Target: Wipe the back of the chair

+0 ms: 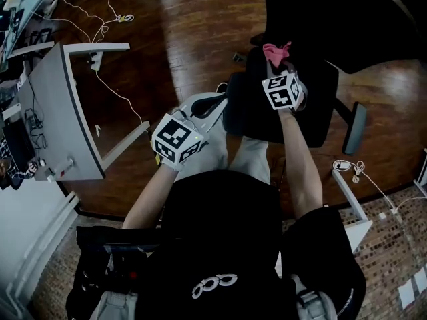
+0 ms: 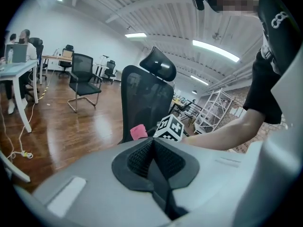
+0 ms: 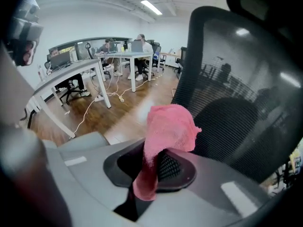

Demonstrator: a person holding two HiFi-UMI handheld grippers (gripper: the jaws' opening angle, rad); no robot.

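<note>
Head view: the right gripper (image 1: 280,69) reaches out to the upper middle of the frame, a pink cloth (image 1: 275,51) bunched at its tip just beside the black chair (image 1: 313,112) — held forward, I judge, so the cloth meets the backrest first. The left gripper (image 1: 215,103) hangs nearer the body at centre left, apart from the chair, apparently idle.

Left gripper view: the left gripper (image 2: 152,145) has its jaws pressed together with nothing between them. Beyond, at centre, stands the chair (image 2: 144,96) with its headrest; the cloth (image 2: 138,132) shows low against its back.

Right gripper view: the right gripper (image 3: 158,167) is clamped on the cloth (image 3: 168,126), which billows above the jaws and trails down between them. The mesh chair back (image 3: 236,79) fills the right of the frame, very near the cloth — whether they touch I cannot tell.
</note>
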